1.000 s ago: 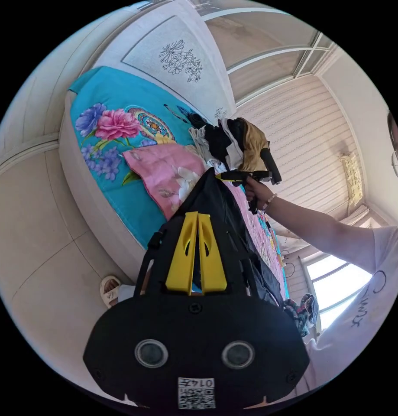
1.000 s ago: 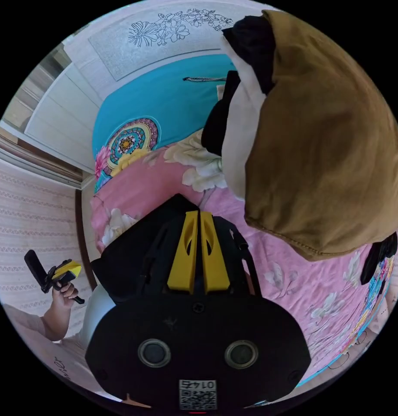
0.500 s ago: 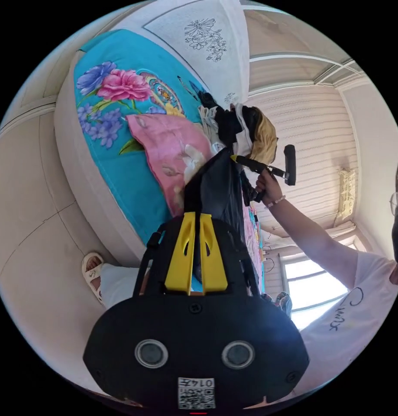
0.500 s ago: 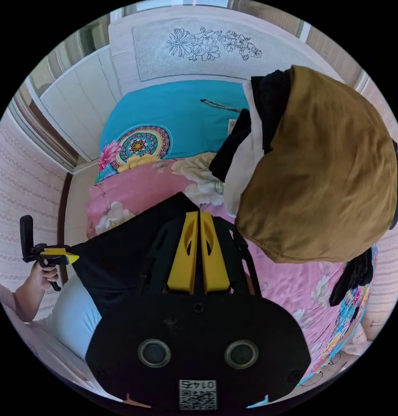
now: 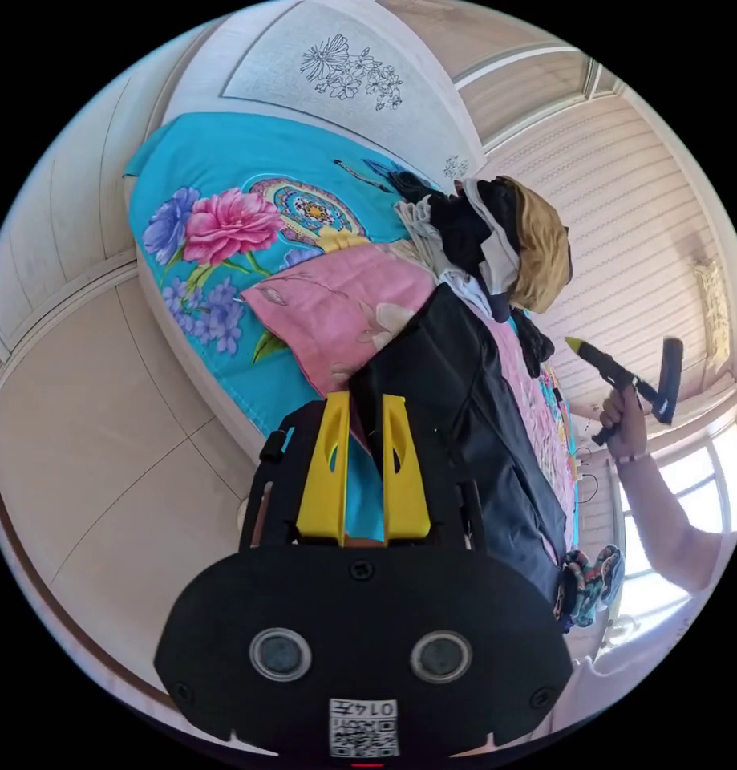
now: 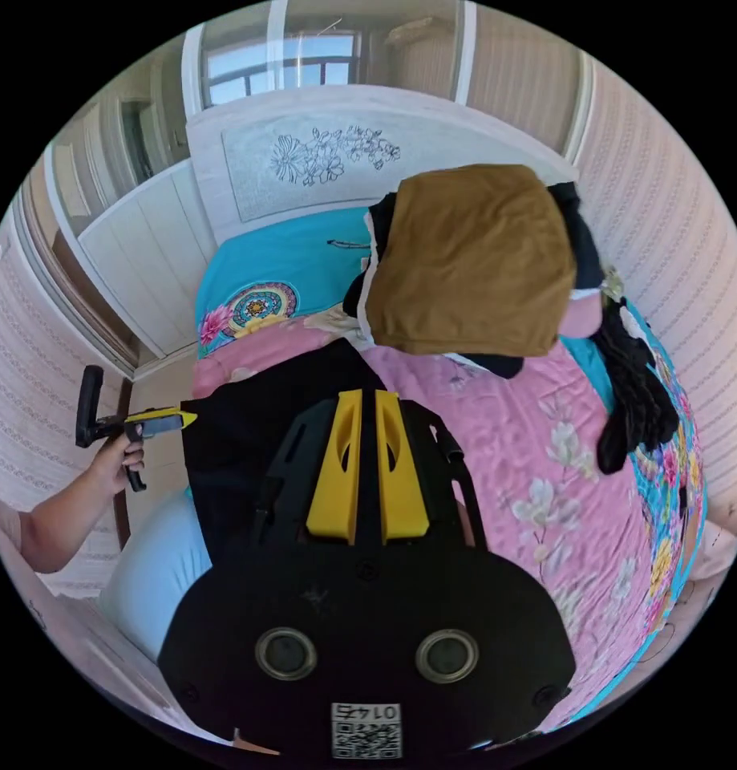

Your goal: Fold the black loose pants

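Note:
The black loose pants (image 5: pixel 472 417) lie stretched along the pink floral cover (image 5: pixel 336 305) near the bed's edge. My left gripper (image 5: pixel 366 397) is open, and a corner of the pants shows in the gap between its jaws. In the right gripper view the pants (image 6: pixel 248 409) spread out under and beyond my right gripper (image 6: pixel 368 395). Its jaws stand almost together with nothing pinched. The left gripper (image 6: pixel 188 415) is held at the pants' far edge. The right gripper (image 5: pixel 575 345) hangs in the air, apart from the cloth.
A pile of clothes topped by a brown garment (image 6: pixel 464 257) sits at the head of the bed. Another black garment (image 6: pixel 633 401) lies beside it. The turquoise flowered sheet (image 5: pixel 224 233) and white headboard (image 6: pixel 320 168) lie beyond. The tiled floor (image 5: pixel 87 449) runs along the bed.
Both grippers have let go of the pants, which now lie on the bed. The left jaws have opened. The right gripper has drawn back from the cloth.

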